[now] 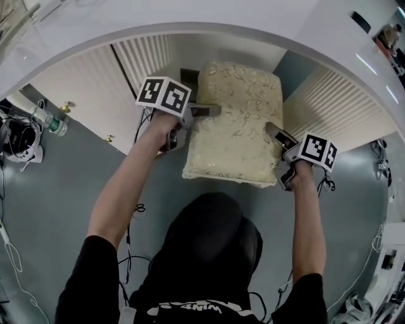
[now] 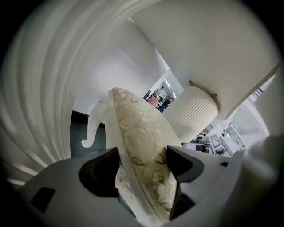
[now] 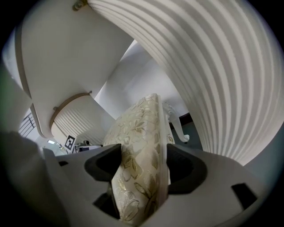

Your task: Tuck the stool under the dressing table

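Gripping the stool (image 1: pixel 237 120) by its two side edges, the left gripper (image 1: pixel 193 120) and the right gripper (image 1: pixel 283 149) each have their dark pads pressed onto the cream, gold-flowered cushion and the white seat rim under it, with the jaws standing wide around that thick edge. The stool sits in the kneehole of the white desk (image 1: pixel 190 19). Its far end lies under the curved front edge of the top, while its near end is out over the grey-green floor (image 1: pixel 57 183) in front of the person's dark hood. On either side stand the desk's ribbed supports, the left pedestal (image 1: pixel 149 60) and the right pedestal (image 1: pixel 323 95). The seat passes between them with a strip of floor on each side, and the two grippers ride in those strips close to the ribbing. In the left gripper view a curled white stool leg (image 2: pixel 91 128) shows beyond the cushion, with a white wall and dark skirting (image 2: pixel 82 117) behind it at the back of the kneehole. Small gold knobs (image 1: pixel 65 107) sit on the flat outer face of the left pedestal. Well off to the left lie a water bottle (image 1: pixel 47 120) and loose cables (image 1: pixel 12 253), apart from the stool.
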`<state>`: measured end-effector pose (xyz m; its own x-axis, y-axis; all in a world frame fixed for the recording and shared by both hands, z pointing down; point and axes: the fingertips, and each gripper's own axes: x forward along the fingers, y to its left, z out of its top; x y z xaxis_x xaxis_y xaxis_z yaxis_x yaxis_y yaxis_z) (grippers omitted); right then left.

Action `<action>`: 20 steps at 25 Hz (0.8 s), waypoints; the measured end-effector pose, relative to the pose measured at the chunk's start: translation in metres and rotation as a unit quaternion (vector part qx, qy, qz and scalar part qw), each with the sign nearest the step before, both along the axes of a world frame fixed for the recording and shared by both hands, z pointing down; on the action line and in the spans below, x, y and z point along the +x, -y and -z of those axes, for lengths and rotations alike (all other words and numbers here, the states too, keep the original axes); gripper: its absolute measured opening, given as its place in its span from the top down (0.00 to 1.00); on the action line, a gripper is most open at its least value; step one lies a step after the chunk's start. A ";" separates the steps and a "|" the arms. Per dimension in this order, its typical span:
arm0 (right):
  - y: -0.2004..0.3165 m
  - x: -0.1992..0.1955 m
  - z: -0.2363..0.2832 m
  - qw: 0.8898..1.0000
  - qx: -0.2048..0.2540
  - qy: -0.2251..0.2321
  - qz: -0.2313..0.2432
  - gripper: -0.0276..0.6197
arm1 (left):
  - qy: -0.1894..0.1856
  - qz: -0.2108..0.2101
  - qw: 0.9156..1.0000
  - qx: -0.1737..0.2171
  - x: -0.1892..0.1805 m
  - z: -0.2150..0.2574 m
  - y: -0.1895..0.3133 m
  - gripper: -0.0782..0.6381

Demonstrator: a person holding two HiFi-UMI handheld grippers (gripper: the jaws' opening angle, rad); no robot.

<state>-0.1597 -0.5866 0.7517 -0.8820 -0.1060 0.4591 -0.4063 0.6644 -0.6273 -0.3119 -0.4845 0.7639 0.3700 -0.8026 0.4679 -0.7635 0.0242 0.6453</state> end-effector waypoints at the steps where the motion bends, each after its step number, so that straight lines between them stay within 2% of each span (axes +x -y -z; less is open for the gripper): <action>1: 0.005 -0.004 0.000 1.000 0.002 0.002 -0.002 0.44 | 0.001 0.004 1.000 0.002 -0.004 -0.001 0.004 0.42; 12: 0.008 -0.001 -0.001 0.999 0.013 0.015 -0.036 0.44 | 0.026 0.039 0.999 0.027 -0.006 -0.002 0.007 0.41; 20: 0.014 0.001 -0.011 0.998 -0.007 0.002 -0.056 0.44 | 0.049 0.063 0.996 0.026 -0.013 -0.006 0.018 0.42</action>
